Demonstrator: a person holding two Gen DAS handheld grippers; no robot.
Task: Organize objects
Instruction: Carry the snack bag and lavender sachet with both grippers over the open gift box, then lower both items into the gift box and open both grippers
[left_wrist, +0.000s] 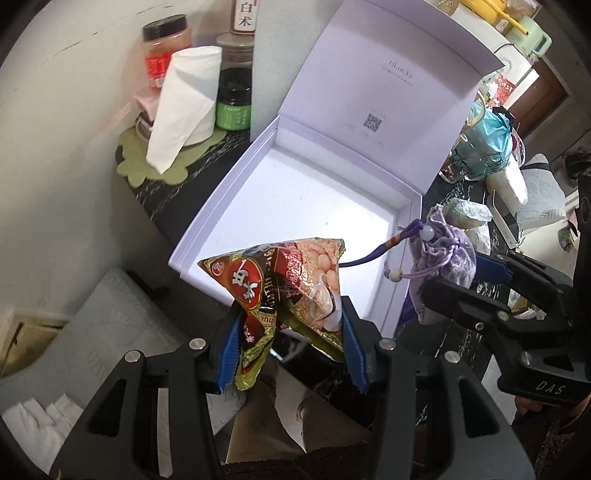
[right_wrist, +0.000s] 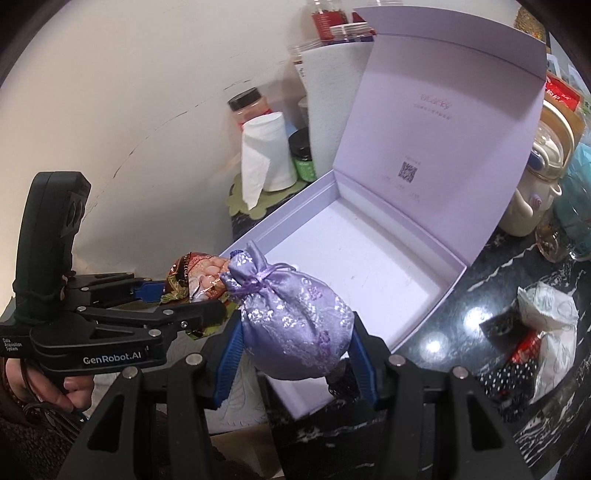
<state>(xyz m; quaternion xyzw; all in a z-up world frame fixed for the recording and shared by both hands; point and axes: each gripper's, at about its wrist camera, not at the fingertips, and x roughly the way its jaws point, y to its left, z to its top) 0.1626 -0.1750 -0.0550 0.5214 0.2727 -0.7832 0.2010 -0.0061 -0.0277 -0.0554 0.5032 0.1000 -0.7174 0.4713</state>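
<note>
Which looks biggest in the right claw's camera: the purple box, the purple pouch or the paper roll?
1. Purple box, largest by far.
2. Purple pouch, though it sits right by the camera, so it looks bigger than it is.
3. Paper roll, farther back.

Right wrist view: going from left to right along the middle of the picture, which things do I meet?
Other hand-held gripper → snack packet → purple pouch → open box → white wrapped bundle.
</note>
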